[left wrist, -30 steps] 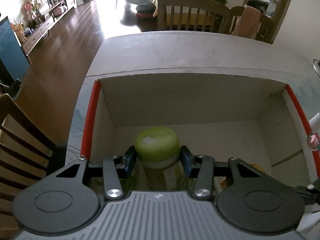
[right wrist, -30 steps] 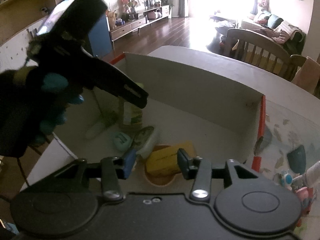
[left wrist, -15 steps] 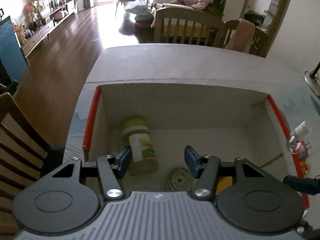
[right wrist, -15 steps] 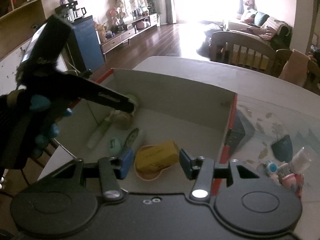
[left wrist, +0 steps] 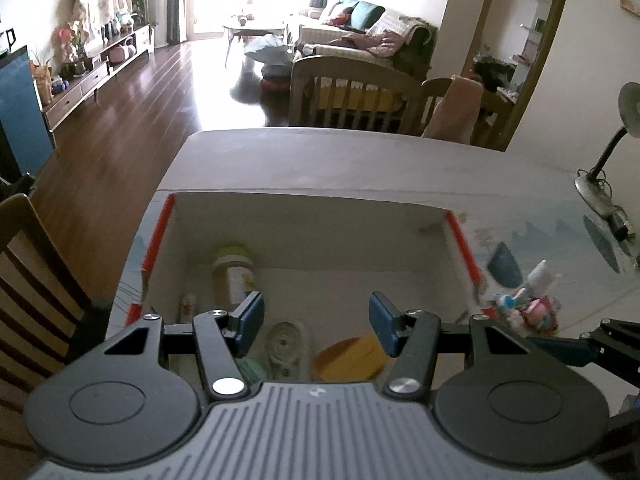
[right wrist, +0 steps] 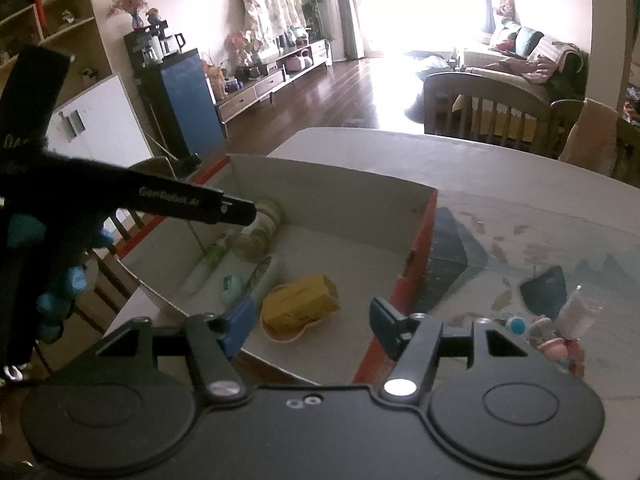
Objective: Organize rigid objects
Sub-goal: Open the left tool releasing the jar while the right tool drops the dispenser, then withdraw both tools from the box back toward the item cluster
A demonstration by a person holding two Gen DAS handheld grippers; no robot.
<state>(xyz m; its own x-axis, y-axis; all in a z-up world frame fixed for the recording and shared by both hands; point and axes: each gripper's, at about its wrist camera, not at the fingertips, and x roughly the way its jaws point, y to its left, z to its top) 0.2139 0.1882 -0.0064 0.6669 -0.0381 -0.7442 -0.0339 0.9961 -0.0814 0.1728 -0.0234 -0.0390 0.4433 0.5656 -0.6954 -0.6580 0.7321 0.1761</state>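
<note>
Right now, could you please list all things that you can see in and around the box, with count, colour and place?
Box: one, pale cardboard with red edges, on the table.
Jar: one, green lid, lying in the box's far left corner.
Yellow block: one, on a small tan dish in the box.
Tube: one, white and green, lying along the box's left wall.
Small toys and bottles: a blurred cluster, red, pink and white, on the table right of the box.
Left gripper: black, blue pads, open, empty.
Right gripper: black, blue pads, jaws opening, empty.
</note>
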